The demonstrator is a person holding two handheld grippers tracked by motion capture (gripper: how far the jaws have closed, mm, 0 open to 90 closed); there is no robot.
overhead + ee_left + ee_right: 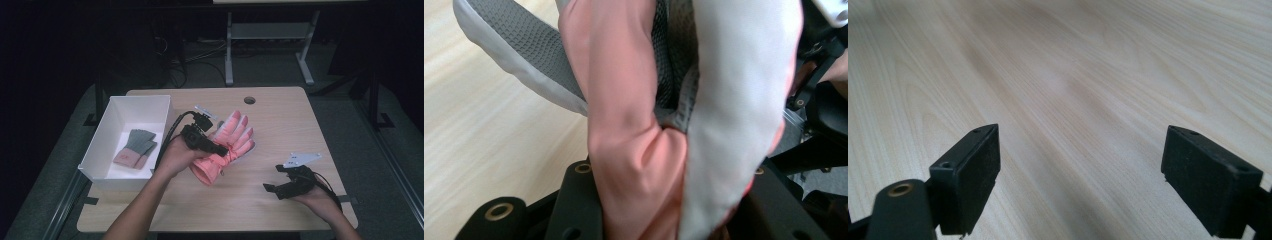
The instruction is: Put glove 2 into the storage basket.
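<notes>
the left gripper (220, 148) pinches a padded salmon-pink glove (227, 145) with a grey, pebbled palm, held just above the pale wood-grain table (280, 115) beside a white box (100, 145). the right gripper (275, 179) stands wide with nothing between its jaws, low over bare tabletop.

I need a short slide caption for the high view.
Left gripper holds a pink glove beside a white box; right gripper open.

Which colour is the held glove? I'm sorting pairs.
Salmon pink glove, with grey textured palm fabric and pale trim, clearest in the left gripper view.
</notes>
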